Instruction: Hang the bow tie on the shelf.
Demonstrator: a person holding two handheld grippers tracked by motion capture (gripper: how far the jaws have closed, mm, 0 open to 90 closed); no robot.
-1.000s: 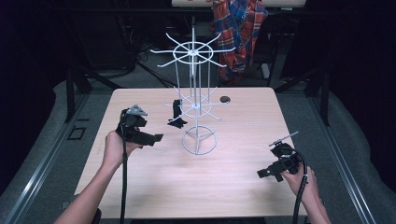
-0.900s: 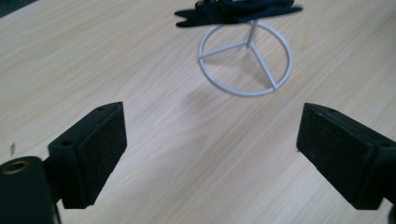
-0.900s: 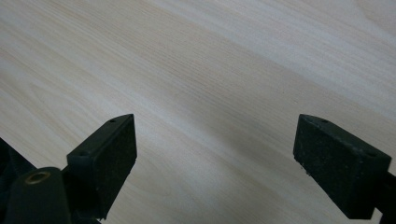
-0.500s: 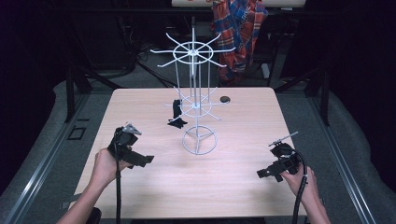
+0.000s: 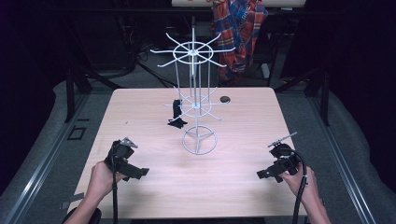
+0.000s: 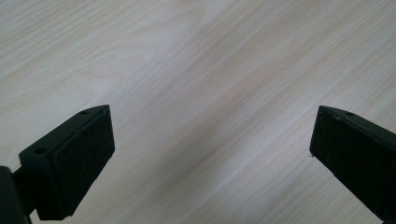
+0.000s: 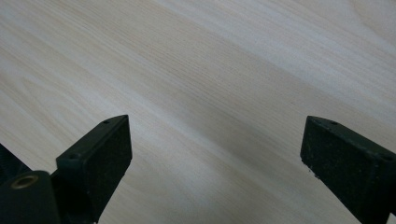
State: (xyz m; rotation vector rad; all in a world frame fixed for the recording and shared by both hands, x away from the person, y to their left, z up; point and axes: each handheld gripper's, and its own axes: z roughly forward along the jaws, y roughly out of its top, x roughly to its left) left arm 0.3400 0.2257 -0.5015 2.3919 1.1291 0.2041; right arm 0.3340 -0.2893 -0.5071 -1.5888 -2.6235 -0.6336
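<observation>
We rest both grippers low by the table (image 5: 154, 100) edge: left gripper (image 5: 135, 172) and right gripper (image 5: 262, 174) fingers wide, empty. Black clip (image 5: 176, 112) hangs on the wire rack (image 5: 198, 107), well apart.

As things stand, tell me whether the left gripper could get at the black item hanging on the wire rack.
Probably yes. The left gripper sits open and empty near the table's front left, and the wood between it and the black item on the rack's left side is bare. It would need to lift and reach forward.
</observation>
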